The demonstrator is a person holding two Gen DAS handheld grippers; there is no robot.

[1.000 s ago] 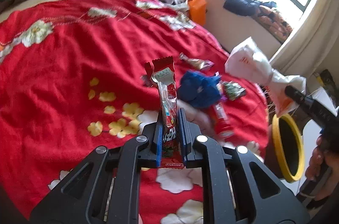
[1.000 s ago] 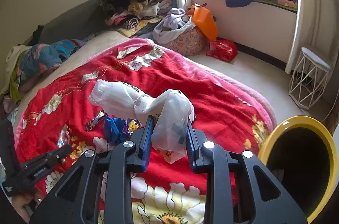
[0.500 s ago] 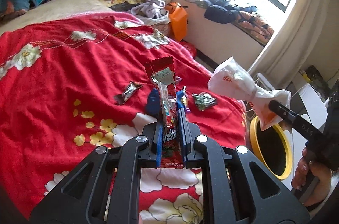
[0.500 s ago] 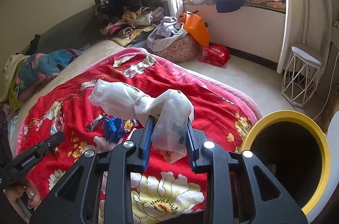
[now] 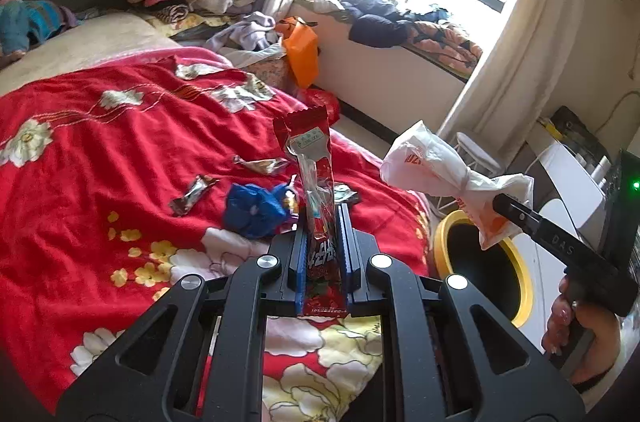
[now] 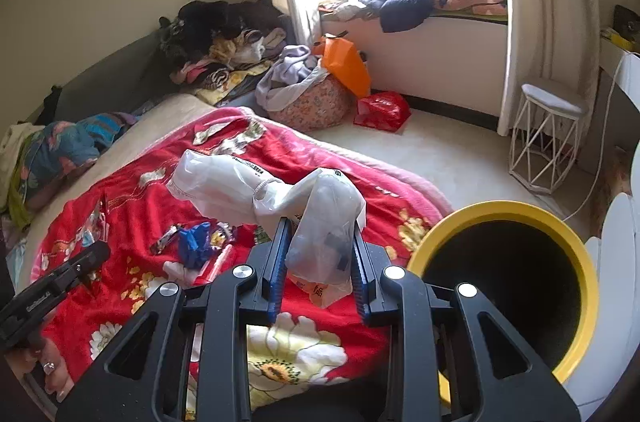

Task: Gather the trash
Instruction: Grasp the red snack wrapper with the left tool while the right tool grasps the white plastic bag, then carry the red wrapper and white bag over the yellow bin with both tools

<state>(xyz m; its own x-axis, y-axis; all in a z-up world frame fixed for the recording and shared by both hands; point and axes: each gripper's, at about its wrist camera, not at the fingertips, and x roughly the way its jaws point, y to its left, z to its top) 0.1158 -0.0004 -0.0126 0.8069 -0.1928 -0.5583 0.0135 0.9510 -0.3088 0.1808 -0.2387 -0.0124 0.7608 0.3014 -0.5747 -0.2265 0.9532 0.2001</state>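
1. The left gripper [image 5: 323,222] clamps a long glossy red foil wrapper [image 5: 316,190], standing upright above the red floral blanket [image 5: 100,150].
2. The right gripper [image 6: 318,242] pinches a crinkled white plastic bag [image 6: 256,186] just beside the round yellow-rimmed bin [image 6: 504,210].
3. On the blanket lie one crumpled blue wrapper [image 5: 252,210] and two small foil wrappers [image 5: 192,194]; bare floor lies beyond the bin.
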